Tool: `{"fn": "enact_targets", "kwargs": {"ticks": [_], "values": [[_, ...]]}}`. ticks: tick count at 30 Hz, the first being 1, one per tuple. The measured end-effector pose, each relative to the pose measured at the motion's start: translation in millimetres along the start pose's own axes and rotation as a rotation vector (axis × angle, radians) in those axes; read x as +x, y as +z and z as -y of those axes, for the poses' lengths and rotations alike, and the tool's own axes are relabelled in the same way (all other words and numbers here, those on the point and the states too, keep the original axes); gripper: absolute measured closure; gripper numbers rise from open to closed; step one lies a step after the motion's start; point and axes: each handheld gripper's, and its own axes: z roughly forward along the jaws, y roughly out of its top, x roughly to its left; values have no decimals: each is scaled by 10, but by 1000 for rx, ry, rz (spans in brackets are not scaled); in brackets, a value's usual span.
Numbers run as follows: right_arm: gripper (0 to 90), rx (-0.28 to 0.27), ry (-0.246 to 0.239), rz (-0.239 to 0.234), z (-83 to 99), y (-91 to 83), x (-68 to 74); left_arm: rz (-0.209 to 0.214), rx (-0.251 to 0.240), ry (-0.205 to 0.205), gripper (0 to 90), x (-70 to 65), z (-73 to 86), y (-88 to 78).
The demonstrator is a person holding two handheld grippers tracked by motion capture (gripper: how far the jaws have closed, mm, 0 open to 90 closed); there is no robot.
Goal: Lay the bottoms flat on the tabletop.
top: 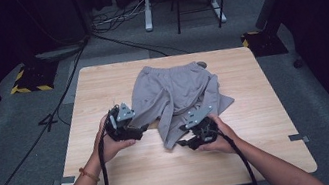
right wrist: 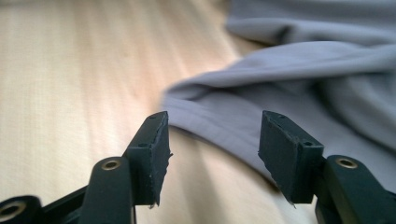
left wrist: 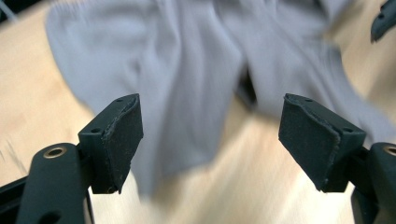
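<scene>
Item: one pair of grey shorts point(top: 173, 96), laid rumpled on the far half of a light wood-grain bench point(top: 116, 181), waistband toward the far edge, leg hems pointing toward the near edge, the right leg bunched and partly folded over itself. Left gripper point(top: 142, 128): held just beside the hem of the left leg, jaws spread wide, nothing between them; in the left gripper view the cloth is seen beyond the pads point(left wrist: 122, 140), untouched. Right gripper point(top: 183, 143): held at the near corner of the right leg, jaws parted to a moderate gap and empty; in the right gripper view the hem point(right wrist: 219, 130) lies just ahead of the pads, low against the bench. Risks, as judged: a single layer may be missed and the folded double layer pinched instead, because the right leg is doubled over; the hem may be pushed away rather than caught if the lower jaw is not slid under it, the fabric being thin and lying flat; uneven lifting by the two hands may drag the garment toward the near edge and deepen the creases. Surface: smooth, pale laminate with rounded corners, otherwise bare. Room: dark, grey carpeted floor, black cables point(top: 21, 157) trailed across it, yellow-and-black marked stand bases point(top: 29, 82) off the far corners, white table legs point(top: 146, 9) and a dark frame behind.
</scene>
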Motion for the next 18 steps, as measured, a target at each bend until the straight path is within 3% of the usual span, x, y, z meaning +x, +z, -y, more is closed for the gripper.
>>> {"fn": "enact_targets", "kwargs": {"ticks": [4,6,9,15,18], "values": [[406,24,-23,-29,-52,181,81,-3,34,9,218,-32,235,-27],[406,27,-32,-24,-62,233,92,16,34,-9,215,-19,319,-42],[399,26,-19,-34,-68,305,86,11,47,-1,215,-31,427,-34],[405,59,-3,-34,-48,456,42,27,74,-12,214,-46,552,23],[415,60,-4,-32,-40,510,38,51,66,-47,203,-19,577,42]]}}
